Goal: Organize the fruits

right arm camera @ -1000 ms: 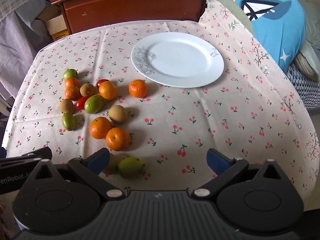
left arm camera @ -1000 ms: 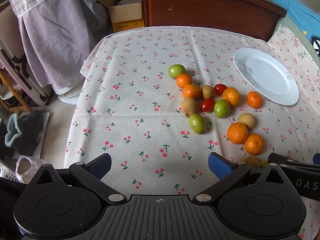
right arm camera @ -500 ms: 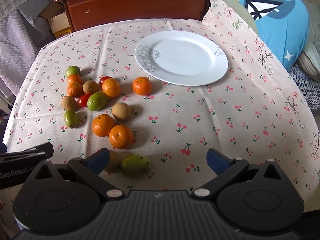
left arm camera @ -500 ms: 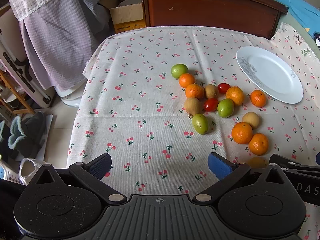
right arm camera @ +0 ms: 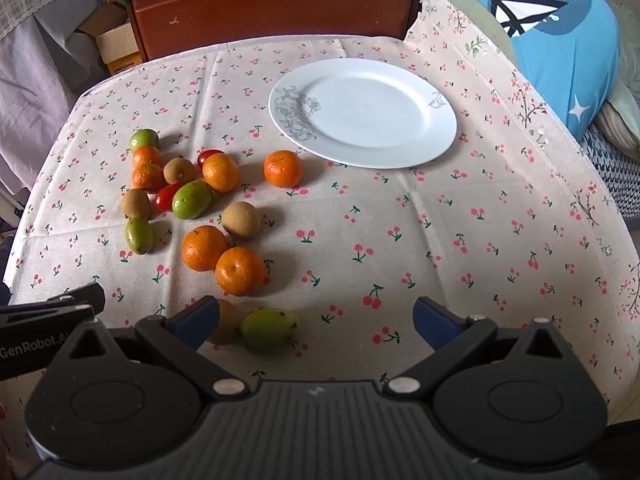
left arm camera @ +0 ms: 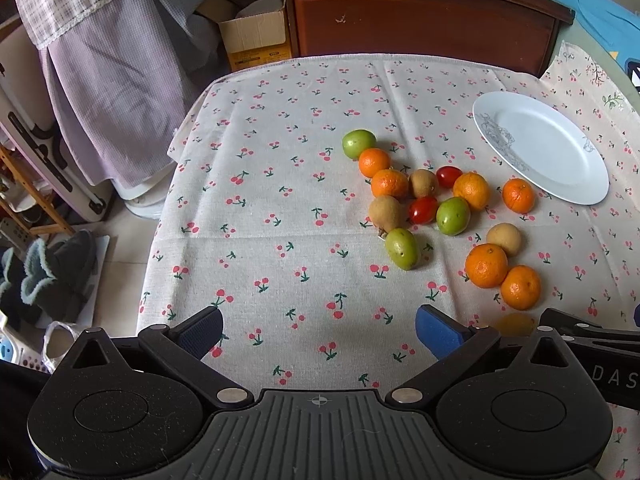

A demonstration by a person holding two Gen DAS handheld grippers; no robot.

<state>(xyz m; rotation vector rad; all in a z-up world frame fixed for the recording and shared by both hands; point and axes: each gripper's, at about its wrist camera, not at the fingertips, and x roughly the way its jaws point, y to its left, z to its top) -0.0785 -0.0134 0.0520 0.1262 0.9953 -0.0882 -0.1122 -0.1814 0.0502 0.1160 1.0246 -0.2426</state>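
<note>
Several fruits lie loose on the cherry-print tablecloth: oranges, green fruits, brown kiwis and red tomatoes. A white plate lies empty beyond them; it also shows in the left wrist view. My left gripper is open and empty above bare cloth, left of the fruit. My right gripper is open and empty; a green fruit and a brownish one lie just by its left finger, with two oranges ahead.
A brown wooden cabinet stands behind the table. A cardboard box and a checked cloth are at the left, with slippers on the floor. A blue cushion lies at the right. The table edge drops off at the left.
Both grippers have moved slightly forward and to the left over the table, so the fruits sit a little lower and to the right in view. Both stay open and empty.
</note>
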